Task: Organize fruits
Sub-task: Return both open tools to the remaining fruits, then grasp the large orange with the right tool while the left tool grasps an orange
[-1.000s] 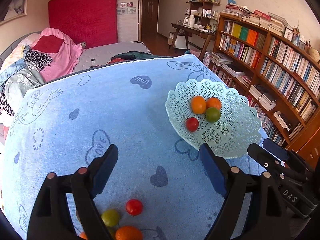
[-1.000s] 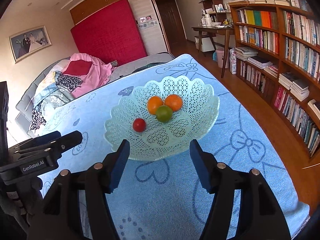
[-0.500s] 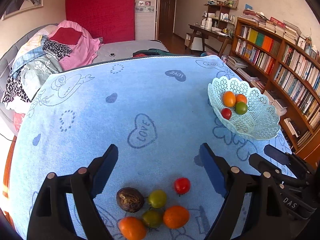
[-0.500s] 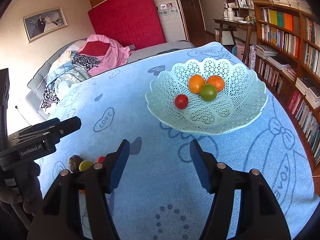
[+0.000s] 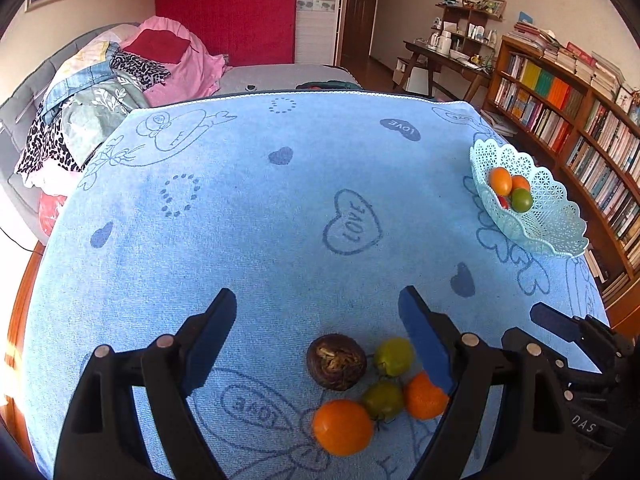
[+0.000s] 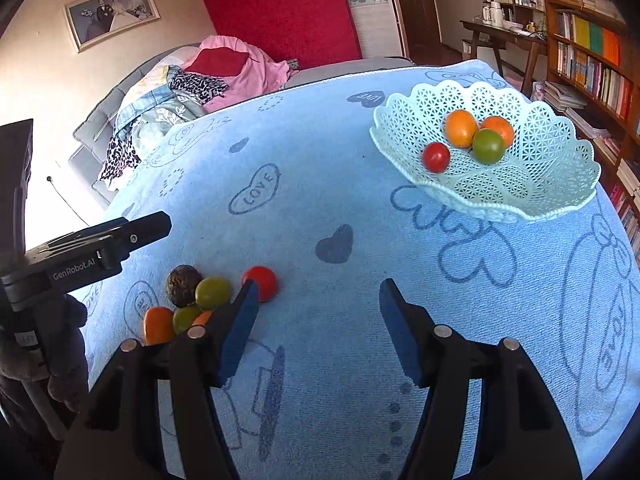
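Observation:
A loose pile of fruit lies on the blue cloth: a dark brown fruit point(image 5: 336, 361), two green ones point(image 5: 394, 356), two orange ones point(image 5: 342, 426) and a red tomato point(image 6: 261, 282). My left gripper point(image 5: 316, 308) hangs open above the pile, nothing between its fingers. My right gripper point(image 6: 316, 300) is open too, just right of the tomato, its left finger covering part of the pile. The pale green lattice basket point(image 6: 560, 184) at the far right holds two orange fruits point(image 6: 461, 128), a green one point(image 6: 488, 146) and a red tomato point(image 6: 436, 157).
The blue towel point(image 5: 260, 220) with heart prints covers the table. A bed with piled clothes point(image 5: 120, 76) lies beyond its far edge. Bookshelves point(image 5: 568, 120) and a desk point(image 5: 444, 60) stand to the right. A gloved hand point(image 6: 60, 344) holds the left gripper.
Both grippers have swung left, away from the basket and toward the fruit pile. The pile has come fully into view under the left gripper. Jaw widths look unchanged.

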`<state>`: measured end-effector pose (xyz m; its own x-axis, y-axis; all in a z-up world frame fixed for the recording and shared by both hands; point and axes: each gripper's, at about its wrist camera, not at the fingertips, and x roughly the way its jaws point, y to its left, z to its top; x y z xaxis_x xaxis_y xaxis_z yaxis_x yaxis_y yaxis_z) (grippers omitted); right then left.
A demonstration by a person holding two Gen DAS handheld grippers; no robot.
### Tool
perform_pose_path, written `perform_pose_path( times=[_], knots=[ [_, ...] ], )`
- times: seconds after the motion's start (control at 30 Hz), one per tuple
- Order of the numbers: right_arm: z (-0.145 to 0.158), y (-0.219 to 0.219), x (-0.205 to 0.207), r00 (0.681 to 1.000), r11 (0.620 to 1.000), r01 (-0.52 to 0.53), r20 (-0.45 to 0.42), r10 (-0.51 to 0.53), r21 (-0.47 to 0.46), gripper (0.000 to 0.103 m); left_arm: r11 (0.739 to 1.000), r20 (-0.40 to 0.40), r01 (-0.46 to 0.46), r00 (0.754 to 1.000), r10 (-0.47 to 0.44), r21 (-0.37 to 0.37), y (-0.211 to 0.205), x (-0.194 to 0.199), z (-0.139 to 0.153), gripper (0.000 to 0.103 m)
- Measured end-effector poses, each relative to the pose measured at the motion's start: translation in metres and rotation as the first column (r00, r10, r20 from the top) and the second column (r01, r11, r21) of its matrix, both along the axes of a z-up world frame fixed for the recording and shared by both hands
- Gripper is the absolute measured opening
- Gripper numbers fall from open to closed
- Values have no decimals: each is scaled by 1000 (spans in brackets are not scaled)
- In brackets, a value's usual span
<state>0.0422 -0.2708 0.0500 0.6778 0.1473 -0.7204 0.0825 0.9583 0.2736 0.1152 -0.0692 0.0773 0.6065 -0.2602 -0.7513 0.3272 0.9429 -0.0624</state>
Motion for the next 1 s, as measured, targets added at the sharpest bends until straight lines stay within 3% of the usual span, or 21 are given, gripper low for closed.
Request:
perform_pose_path(
  times=[0.63,0.9,1.0],
  knots=[
    [-24,65,-1,973,973,-228,-25,229,35,64,999,-43,-35,998,35,-10,32,-23,-16,83],
    [-33,71,5,964,964,-262,-43,263,35,53,998,-58,-61,996,61,5,42,-23,-20,83],
    [-33,67,6,966,967,-253,-44,255,36,42,998,-58,-70,996,70,7,44,-23,-21,83]
  ],
)
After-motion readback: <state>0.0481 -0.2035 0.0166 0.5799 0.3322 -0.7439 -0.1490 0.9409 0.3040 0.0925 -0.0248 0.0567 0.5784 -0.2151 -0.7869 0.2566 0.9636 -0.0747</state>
